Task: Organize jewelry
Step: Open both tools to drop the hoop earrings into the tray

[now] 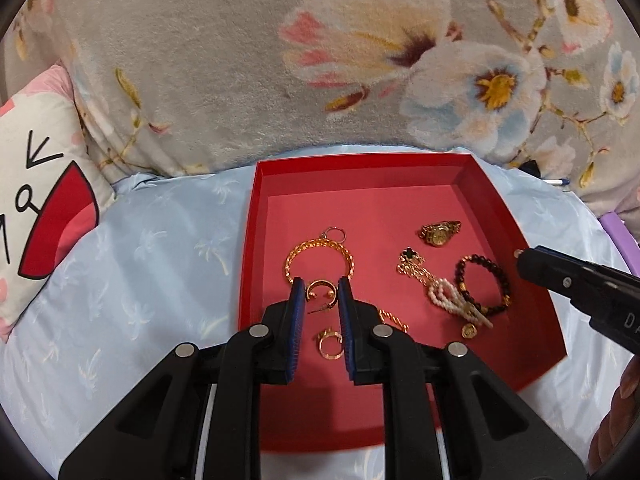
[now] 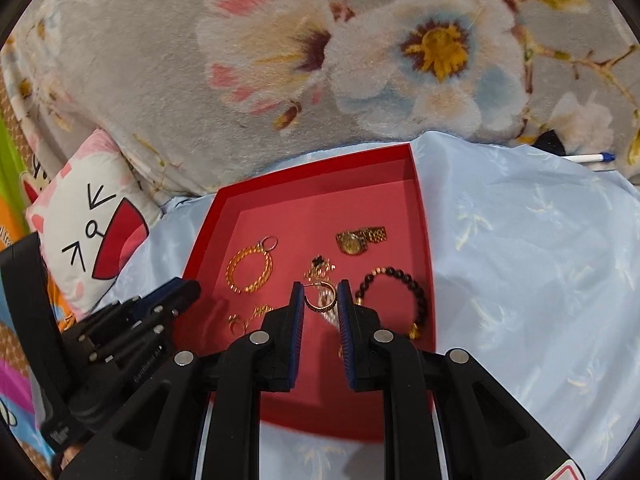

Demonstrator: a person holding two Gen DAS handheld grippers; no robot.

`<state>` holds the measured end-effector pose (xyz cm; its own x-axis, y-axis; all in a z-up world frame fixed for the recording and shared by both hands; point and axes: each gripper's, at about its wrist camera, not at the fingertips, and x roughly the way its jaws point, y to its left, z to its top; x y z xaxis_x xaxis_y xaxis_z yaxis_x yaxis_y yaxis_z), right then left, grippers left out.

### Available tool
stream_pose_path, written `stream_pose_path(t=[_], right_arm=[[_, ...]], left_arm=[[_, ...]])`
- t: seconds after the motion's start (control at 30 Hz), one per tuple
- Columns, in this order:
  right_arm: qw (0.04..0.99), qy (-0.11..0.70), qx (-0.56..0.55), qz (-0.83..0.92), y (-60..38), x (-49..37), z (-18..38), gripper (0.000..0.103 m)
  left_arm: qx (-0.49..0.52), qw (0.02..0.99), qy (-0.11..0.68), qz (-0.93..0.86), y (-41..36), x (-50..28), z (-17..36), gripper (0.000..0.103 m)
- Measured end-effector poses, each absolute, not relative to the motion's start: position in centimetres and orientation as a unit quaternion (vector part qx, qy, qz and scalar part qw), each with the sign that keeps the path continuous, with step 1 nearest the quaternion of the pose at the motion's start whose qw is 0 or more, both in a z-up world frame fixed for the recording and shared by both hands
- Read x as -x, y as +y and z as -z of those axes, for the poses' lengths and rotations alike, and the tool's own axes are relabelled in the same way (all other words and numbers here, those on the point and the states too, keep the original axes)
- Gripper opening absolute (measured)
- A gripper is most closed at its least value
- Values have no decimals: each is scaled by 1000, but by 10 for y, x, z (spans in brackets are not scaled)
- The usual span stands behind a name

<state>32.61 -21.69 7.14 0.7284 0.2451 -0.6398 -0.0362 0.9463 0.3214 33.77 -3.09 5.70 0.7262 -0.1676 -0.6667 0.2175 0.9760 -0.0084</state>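
Observation:
An open red box (image 1: 360, 160) (image 2: 312, 168) lies on a light-blue sheet. Inside are a gold chain bracelet (image 1: 320, 258) (image 2: 250, 270), a gold watch (image 1: 440, 232) (image 2: 360, 240), a dark bead bracelet (image 1: 482, 284) (image 2: 396, 292), a gold and pearl necklace (image 1: 440, 292) and small gold rings (image 1: 330, 344) (image 2: 240, 322). My left gripper (image 1: 321, 286) (image 2: 192, 288) hovers over the box's left half, shut on a gold hoop earring (image 1: 319, 282). Over the right half, my right gripper (image 2: 319, 286) (image 1: 520, 258) is shut on a second gold hoop earring (image 2: 320, 307).
A thick floral fleece blanket (image 1: 240, 60) rises just behind the box. A cartoon pillow (image 1: 40, 200) (image 2: 92, 232) lies to the left. A white pen (image 2: 588, 158) rests at the far right. A person's hand (image 1: 616, 420) shows at the lower right edge.

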Motion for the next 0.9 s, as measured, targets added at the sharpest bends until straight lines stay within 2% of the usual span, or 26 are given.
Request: stream_pose_path(t=[0.27, 0.9], right_arm=[[919, 376, -104, -55, -200, -364, -58, 15], [911, 403, -79, -35, -194, -391, -31, 16]], left_arm=[[-27, 921, 378, 94, -28, -367, -31, 16], [-33, 915, 393, 83, -30, -384, -20, 17]])
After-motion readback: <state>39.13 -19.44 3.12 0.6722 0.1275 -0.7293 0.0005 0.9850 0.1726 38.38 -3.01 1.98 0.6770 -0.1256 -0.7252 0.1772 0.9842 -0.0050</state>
